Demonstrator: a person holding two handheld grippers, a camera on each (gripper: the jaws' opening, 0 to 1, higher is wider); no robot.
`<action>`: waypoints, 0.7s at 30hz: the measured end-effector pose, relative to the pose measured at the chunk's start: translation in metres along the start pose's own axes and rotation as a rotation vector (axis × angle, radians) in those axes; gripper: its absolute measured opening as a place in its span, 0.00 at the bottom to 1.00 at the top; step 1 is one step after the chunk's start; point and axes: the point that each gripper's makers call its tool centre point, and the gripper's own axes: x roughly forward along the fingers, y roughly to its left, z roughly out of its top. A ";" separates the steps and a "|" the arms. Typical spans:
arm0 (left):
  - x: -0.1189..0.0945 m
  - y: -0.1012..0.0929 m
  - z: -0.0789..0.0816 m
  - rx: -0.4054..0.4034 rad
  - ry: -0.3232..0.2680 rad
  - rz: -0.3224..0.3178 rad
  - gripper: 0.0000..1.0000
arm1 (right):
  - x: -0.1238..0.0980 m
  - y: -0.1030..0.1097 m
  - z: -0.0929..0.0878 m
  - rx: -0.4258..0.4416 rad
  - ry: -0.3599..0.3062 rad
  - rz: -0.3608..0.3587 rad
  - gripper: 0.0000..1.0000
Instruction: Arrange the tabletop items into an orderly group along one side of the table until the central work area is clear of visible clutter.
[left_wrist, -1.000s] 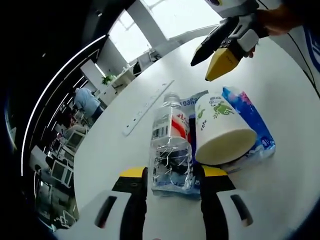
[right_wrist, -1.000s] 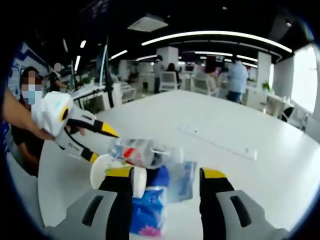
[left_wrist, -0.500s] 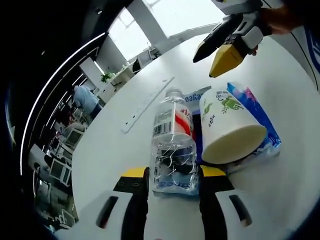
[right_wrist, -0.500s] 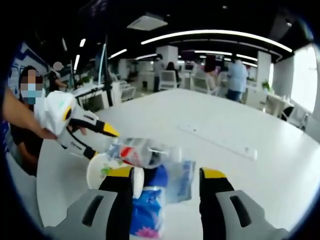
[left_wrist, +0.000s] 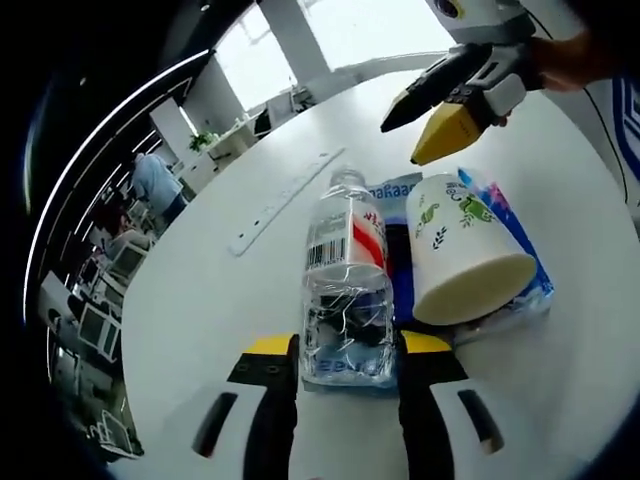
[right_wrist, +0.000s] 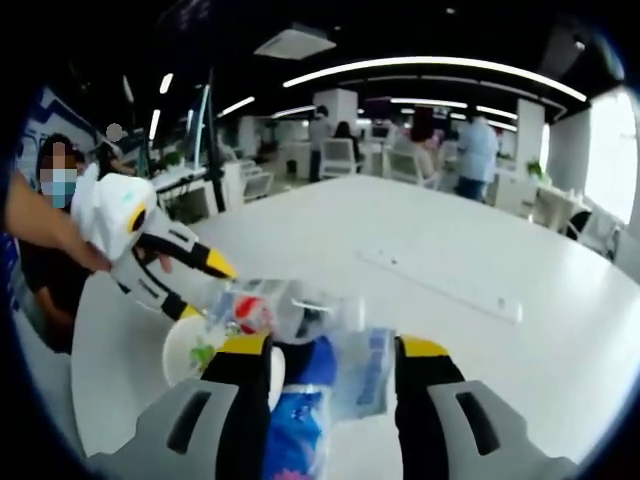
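Little separates this moment from a second ago: the bottle stays clamped, and the paper cup (left_wrist: 462, 255) now lies tipped a little further over against it. On a white round table (left_wrist: 210, 310), the left gripper (left_wrist: 345, 345) closes its yellow-tipped jaws on the base end of a clear plastic water bottle (left_wrist: 347, 275), which lies on its side with its cap pointing away from the gripper. Just beside the bottle, on its right in the left gripper view, the cup with green leaf prints lies on its side, touching the bottle. Under both sits a blue printed tissue pack (left_wrist: 520, 270), with a flat clear blue-printed packet (right_wrist: 362, 365) next to it. Beyond the cup, the right gripper (left_wrist: 425, 115) hovers above the table with its jaws parted and gripping nothing. Farther from the bottle, a long white power strip (left_wrist: 285, 190) lies flat on the table. People stand among desks in the office behind.
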 end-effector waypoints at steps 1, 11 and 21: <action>0.000 0.000 0.000 -0.001 0.000 -0.003 0.37 | 0.001 0.000 0.001 -0.002 -0.002 0.001 0.44; 0.001 0.001 -0.002 -0.020 -0.007 -0.037 0.37 | 0.017 -0.003 0.004 0.032 0.002 0.028 0.34; 0.002 0.001 -0.003 -0.029 -0.013 -0.055 0.37 | 0.033 -0.009 0.001 0.140 0.001 0.044 0.30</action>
